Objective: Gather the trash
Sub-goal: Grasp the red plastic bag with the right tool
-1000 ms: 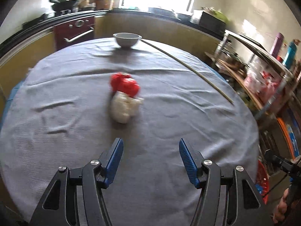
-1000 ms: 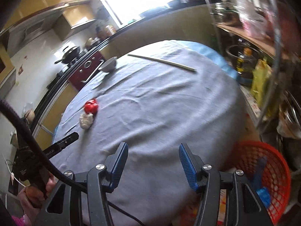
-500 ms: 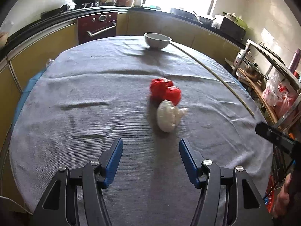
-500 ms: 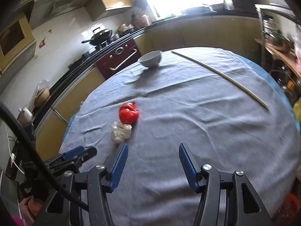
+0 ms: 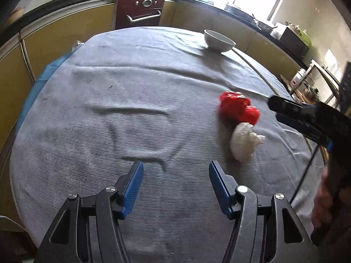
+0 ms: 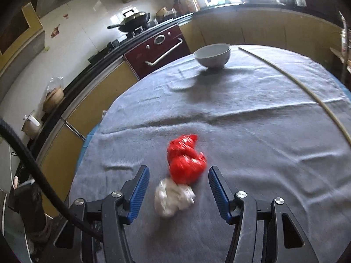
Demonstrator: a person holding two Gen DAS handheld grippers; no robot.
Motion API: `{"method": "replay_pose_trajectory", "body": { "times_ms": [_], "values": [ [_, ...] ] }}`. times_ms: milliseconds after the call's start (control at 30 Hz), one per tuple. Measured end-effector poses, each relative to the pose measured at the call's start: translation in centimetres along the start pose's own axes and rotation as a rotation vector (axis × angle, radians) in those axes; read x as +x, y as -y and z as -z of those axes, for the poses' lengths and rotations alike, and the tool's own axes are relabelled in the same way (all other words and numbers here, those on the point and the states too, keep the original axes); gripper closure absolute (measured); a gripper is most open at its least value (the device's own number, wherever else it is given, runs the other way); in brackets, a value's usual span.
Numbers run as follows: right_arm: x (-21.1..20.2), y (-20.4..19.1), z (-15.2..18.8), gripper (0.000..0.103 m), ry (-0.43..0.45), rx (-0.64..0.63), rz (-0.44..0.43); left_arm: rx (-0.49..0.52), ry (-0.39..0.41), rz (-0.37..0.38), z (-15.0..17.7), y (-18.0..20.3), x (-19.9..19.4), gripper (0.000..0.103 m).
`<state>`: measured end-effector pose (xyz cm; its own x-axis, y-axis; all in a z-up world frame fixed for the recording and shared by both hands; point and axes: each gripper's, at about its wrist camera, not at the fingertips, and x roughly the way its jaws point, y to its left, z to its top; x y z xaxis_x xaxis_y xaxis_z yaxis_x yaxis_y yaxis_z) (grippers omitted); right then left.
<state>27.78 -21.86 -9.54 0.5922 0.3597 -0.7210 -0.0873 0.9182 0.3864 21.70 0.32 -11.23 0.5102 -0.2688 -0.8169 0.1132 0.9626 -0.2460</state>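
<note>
A crumpled red plastic wad (image 6: 185, 160) (image 5: 238, 108) and a crumpled white wad (image 6: 172, 198) (image 5: 244, 143) lie touching each other on the grey tablecloth (image 5: 131, 114). My right gripper (image 6: 178, 189) hovers open just above them, and both wads show between its blue pads without contact. It also enters the left wrist view from the right, as a dark right gripper (image 5: 307, 120) close to the red wad. My left gripper (image 5: 176, 187) is open and empty over bare cloth, to the left of and nearer than the wads.
A white bowl (image 6: 212, 55) (image 5: 219, 40) stands at the far side of the round table. A long thin stick (image 6: 307, 92) lies along the right part. Kitchen counters, a dark red oven (image 6: 160, 48) and a wok surround the table. A hand (image 5: 322, 199) holds the right gripper.
My right gripper swung from the table's right edge by the red basket across to directly over the two wads. My left gripper drifted left, so the wads moved rightward in its view.
</note>
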Motion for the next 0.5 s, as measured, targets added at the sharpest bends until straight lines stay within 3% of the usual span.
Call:
{"method": "replay_pose_trajectory", "body": {
  "times_ms": [233, 300, 400, 500],
  "values": [
    [6.3, -0.2, -1.5, 0.043, -0.077, -0.014, 0.045, -0.019, -0.021, -0.007, -0.6, -1.2, 0.8, 0.04],
    [7.1, -0.4, -1.5, 0.05, -0.076, -0.028, 0.049, -0.019, -0.028, -0.002, -0.8, -1.3, 1.1, 0.04],
    [6.8, -0.2, -1.2, 0.057, -0.037, -0.031, 0.053, -0.013, -0.036, 0.012, -1.2, -1.0, 1.5, 0.04],
    [5.7, 1.0, -1.0, 0.057, -0.004, -0.012, 0.083, 0.003, -0.05, 0.04, -1.8, -0.2, 2.2, 0.04]
  ]
}}
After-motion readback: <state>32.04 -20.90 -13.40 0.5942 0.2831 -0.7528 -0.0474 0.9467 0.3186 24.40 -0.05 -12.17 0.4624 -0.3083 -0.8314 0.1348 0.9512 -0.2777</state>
